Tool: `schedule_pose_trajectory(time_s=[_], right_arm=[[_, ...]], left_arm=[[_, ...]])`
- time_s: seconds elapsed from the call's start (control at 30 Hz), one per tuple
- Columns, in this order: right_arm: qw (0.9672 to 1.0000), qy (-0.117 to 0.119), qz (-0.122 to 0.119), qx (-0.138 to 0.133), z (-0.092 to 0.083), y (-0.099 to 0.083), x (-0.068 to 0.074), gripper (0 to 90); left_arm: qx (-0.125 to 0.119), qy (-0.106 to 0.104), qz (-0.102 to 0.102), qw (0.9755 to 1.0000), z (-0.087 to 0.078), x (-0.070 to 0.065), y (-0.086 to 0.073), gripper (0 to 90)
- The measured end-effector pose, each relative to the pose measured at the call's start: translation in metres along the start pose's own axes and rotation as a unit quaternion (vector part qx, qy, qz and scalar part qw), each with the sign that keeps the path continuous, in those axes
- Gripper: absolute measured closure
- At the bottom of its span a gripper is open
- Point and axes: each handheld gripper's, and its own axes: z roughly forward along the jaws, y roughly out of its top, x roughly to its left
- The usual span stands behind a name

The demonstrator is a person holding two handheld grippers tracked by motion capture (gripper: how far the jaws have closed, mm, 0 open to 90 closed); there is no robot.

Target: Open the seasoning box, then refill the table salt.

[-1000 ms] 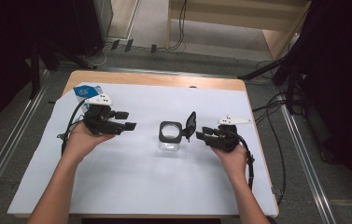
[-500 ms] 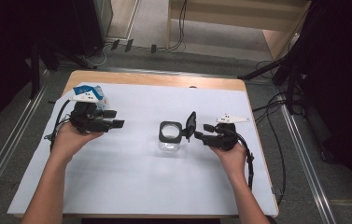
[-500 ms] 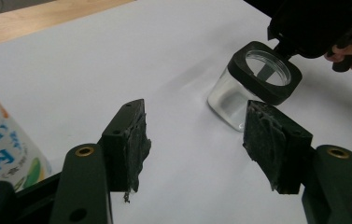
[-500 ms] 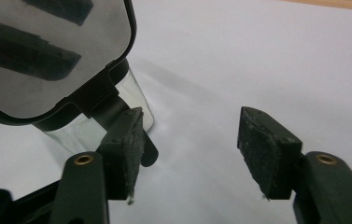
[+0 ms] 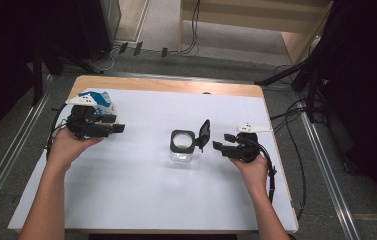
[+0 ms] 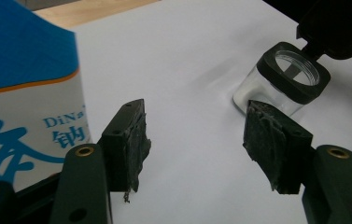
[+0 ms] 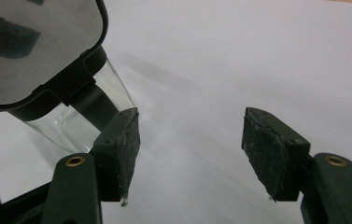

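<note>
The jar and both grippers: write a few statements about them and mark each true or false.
1. The jar has its hinged lid flipped open. True.
2. The right gripper grips the lid. False: its jaws, just opened, hold nothing.
3. The left gripper is open and empty. True.
4. The blue-and-white carton lies beside the jar. False: it sits apart, by the left gripper.
</note>
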Motion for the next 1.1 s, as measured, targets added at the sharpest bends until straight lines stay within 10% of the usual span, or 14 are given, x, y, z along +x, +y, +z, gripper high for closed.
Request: schedule_pose_trajectory(time_s=[1.1], right_arm=[[0.9999,-0.007,0.006,-0.011,-0.004,0.0,-0.006,41.5]], left_arm=[[-0.017,0.06,-0.012,0.998,-0.058,0.048,-0.01,43.8]])
